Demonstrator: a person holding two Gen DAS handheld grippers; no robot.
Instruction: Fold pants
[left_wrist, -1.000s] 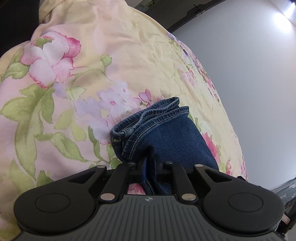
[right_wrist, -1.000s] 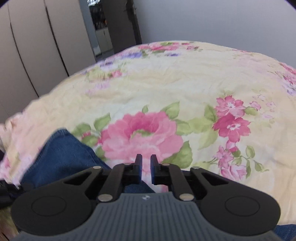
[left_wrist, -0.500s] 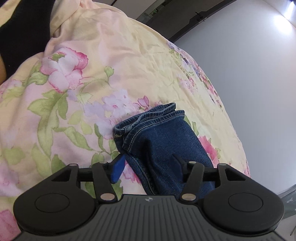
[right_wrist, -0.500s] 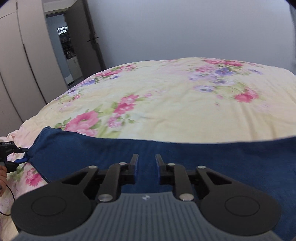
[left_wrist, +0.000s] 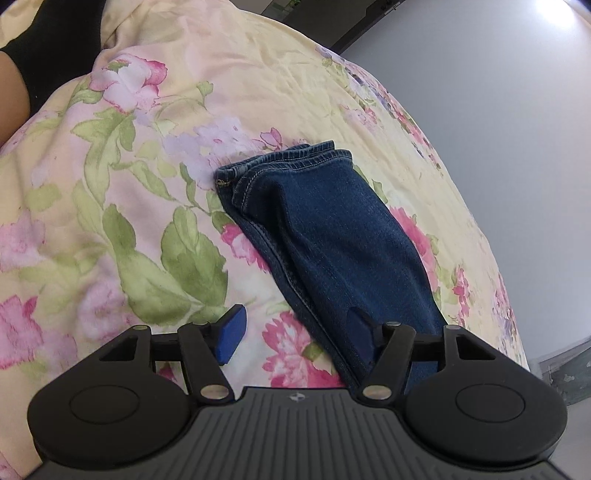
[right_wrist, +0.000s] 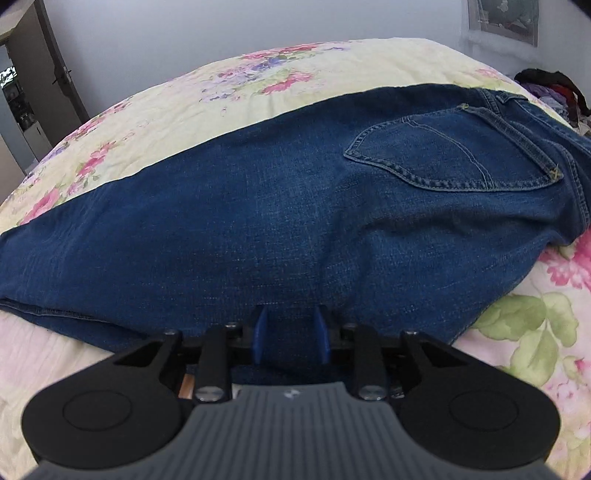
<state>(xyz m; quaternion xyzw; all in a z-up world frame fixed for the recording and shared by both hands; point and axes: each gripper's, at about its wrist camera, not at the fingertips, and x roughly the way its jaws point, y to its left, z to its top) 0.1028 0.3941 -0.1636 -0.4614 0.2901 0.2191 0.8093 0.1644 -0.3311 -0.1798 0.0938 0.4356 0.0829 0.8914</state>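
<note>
Blue jeans lie folded lengthwise on the floral bedspread. In the left wrist view the leg end (left_wrist: 317, 221) with its stitched hems points away from me. My left gripper (left_wrist: 295, 332) is wide open and empty, just behind the leg; its right finger (left_wrist: 360, 332) is over the denim. In the right wrist view the seat and thigh of the jeans (right_wrist: 295, 221) fill the frame, with a back pocket (right_wrist: 450, 155) at upper right. My right gripper (right_wrist: 290, 332) is open, fingers over the near edge of the denim, holding nothing.
The yellow floral bedspread (left_wrist: 147, 184) covers the whole bed. A grey wall (left_wrist: 498, 110) is beyond it. A pile of dark clothes (right_wrist: 546, 88) lies at the far right. A doorway (right_wrist: 22, 103) is at left. A person's dark sleeve (left_wrist: 48, 48) is at upper left.
My left gripper let go of the jeans leg, opened wide and drew back. My right gripper swung from bare bedspread over the jeans and opened wider.
</note>
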